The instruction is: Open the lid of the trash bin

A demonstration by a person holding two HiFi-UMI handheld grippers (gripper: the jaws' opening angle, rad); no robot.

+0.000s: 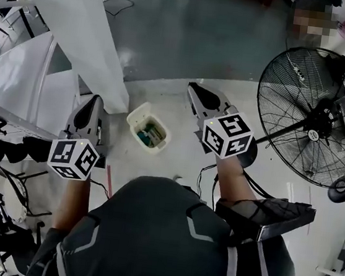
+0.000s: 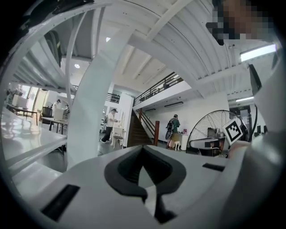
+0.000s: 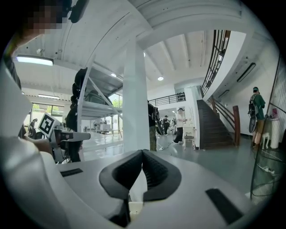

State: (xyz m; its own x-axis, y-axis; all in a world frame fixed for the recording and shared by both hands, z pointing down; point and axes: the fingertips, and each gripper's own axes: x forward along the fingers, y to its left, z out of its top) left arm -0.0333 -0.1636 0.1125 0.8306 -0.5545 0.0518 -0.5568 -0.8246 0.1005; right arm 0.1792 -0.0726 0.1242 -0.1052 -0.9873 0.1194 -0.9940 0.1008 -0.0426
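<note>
A small cream trash bin (image 1: 149,127) stands on the pale floor in front of the person, between the two grippers in the head view. Its inside shows from above, with green and dark items in it. My left gripper (image 1: 94,101) hangs to the bin's left and my right gripper (image 1: 195,88) to its upper right, both well above the floor and touching nothing. In the left gripper view the left gripper (image 2: 143,147) has its jaws closed tip to tip, empty. The right gripper (image 3: 143,152) looks the same in its own view. Both point level across the hall.
A white column (image 1: 92,30) rises just behind the bin. A large black floor fan (image 1: 319,115) stands at the right, a white table (image 1: 18,71) at the left. Cables lie on the floor. A staircase (image 3: 219,125) and several people are far off.
</note>
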